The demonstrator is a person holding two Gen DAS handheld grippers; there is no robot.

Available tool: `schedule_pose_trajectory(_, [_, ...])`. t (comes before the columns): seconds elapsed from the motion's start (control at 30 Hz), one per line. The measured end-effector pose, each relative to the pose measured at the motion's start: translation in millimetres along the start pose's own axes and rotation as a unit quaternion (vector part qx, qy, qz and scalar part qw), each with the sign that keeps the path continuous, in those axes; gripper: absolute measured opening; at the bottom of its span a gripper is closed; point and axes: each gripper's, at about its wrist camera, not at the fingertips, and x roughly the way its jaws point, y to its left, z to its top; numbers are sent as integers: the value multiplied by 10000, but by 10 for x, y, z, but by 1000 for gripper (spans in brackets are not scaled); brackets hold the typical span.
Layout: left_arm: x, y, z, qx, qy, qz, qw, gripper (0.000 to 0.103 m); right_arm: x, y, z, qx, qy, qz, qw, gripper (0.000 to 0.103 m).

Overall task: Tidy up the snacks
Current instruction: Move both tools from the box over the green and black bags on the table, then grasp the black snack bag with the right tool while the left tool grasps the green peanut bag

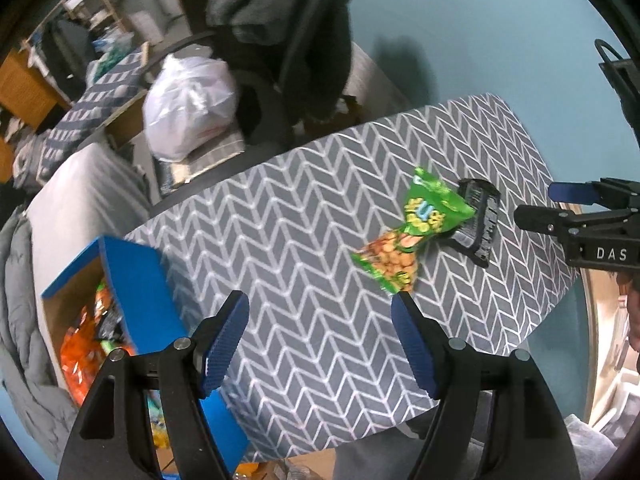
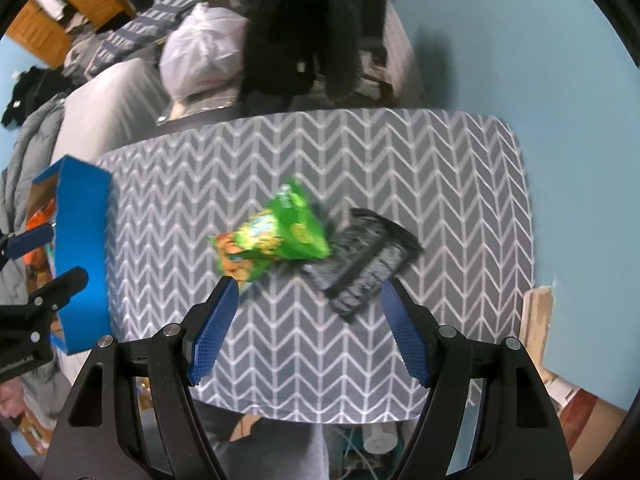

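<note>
Two snack packets [image 2: 276, 236] beside blue box [image 2: 82, 264]

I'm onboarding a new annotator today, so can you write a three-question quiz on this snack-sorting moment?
1. True or false: the left gripper is shut on the green snack bag.
2. How many snack packets lie on the chevron-patterned table? A) one B) two C) four
3. Fill in: the dark packet is partly covered by the ____ bag.

Key
1. False; both the left and the right gripper are open and hold nothing.
2. B: the green bag and the dark packet. Other snacks sit in the blue box at the table's left edge.
3. Green; it overlaps the dark packet's edge.
</note>
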Motion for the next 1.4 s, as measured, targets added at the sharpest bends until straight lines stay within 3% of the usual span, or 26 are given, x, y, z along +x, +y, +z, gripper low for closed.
schedule_pose_trajectory(0.53, [857,-644,313,869,491,-298,9946,78,533,-727,-41,938,422,95,9947,74])
schedule_pose_trajectory(0.77, [1228,-834,344,1084,766,-151,9910,79,654,-860,-94,1226,548,146,9908,74])
schedule_pose_trajectory(1.0, [1464,-836,389,985,893,-46,9911,79,734,-893,-78,1431,591,310,9875,74])
schedule_pose_trajectory(1.1, [1511,-782,405,800,936,-163,9923,71,784,-849,-10,1481,602,349,9865,74])
schedule_pose_trajectory(1.17, [1501,-719,423,594,923,-427,9930,54,812,-837,17,1568,598,410,9850,74])
schedule_pose_trajectory(1.27, [1466,-661,414,397,882,-457,9943,43,884,-835,74,1811,597,506,9803,74])
schedule_pose_trajectory(1.4, [1425,-543,396,181,883,-423,9950,39,1014,-830,156,2102,660,644,9733,74])
